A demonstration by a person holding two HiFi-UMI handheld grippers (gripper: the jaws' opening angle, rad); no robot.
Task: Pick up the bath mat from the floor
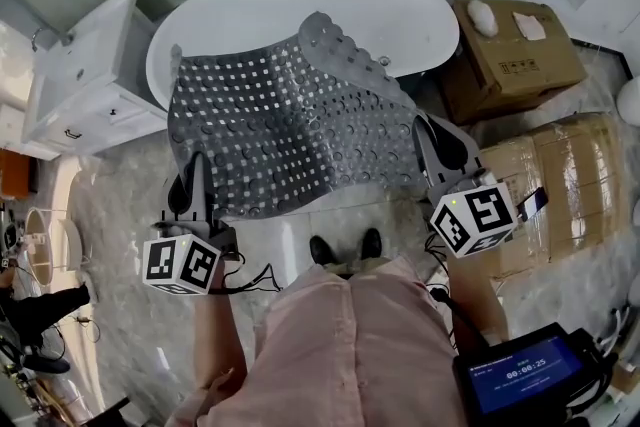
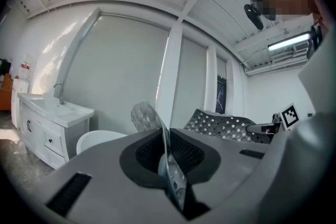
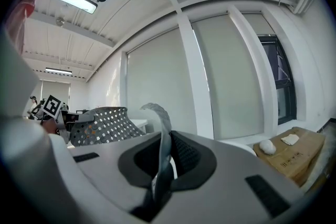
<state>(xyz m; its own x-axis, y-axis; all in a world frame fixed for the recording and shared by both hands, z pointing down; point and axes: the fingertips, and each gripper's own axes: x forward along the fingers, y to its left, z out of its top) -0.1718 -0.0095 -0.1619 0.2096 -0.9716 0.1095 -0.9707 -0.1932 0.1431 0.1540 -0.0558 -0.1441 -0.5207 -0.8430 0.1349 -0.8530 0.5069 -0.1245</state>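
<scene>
Lift stage: left gripper (image 1: 190, 183) and right gripper (image 1: 436, 133) are pinching the bath mat (image 1: 290, 115) before the bathtub (image 1: 400, 10); level raising seems next.

Floor (image 1: 130, 215): pale grey-and-white marbled stone with a slight gloss, filling the middle and lower left of the head view.
Bathtub (image 1: 400, 15): white and oval, standing on the floor at upper centre.
Vanity cabinet (image 1: 90, 85): white with drawers, at upper left, just beside the tub's left end.
Cardboard box (image 1: 520, 65): brown, at upper right, close against the tub's right end.
Wrapped carton (image 1: 560, 175): large, brown and shiny-wrapped, at the right edge below the box.
Shoes (image 1: 345, 248): a dark pair worn by the person, planted on the floor at lower centre.
</scene>
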